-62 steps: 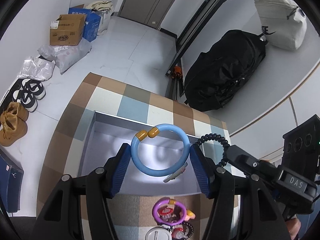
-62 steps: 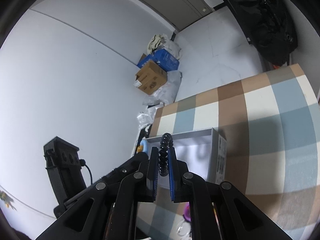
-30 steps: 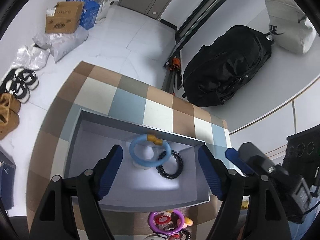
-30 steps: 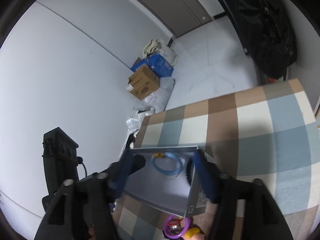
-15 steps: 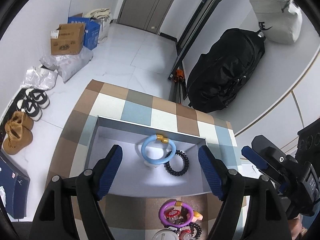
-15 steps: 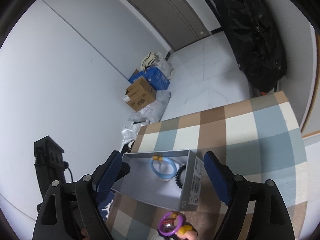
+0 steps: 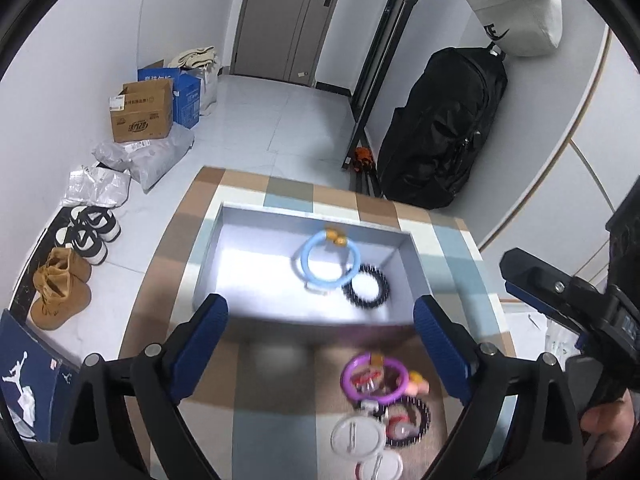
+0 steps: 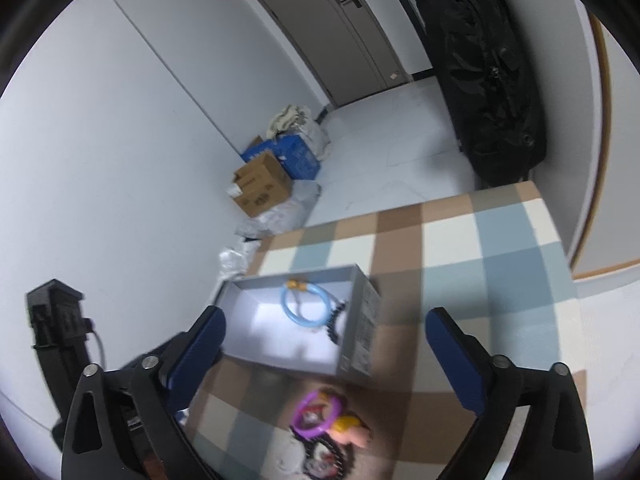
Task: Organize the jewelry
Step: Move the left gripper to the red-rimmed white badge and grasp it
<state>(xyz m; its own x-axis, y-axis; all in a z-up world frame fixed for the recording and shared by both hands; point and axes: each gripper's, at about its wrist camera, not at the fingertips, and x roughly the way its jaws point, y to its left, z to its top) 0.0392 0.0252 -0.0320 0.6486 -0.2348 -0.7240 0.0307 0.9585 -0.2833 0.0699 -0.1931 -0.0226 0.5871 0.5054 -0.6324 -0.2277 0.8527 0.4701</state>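
Left gripper and right gripper angled downward, jaws opening, empty.

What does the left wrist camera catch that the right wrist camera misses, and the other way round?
Only the left view shows the shoes on the floor, the white bag and the round white pieces. Only the right view shows the printed label on the grey box's outer side. Both show the grey box holding the blue bangle and black bracelet, and the purple ring outside it.
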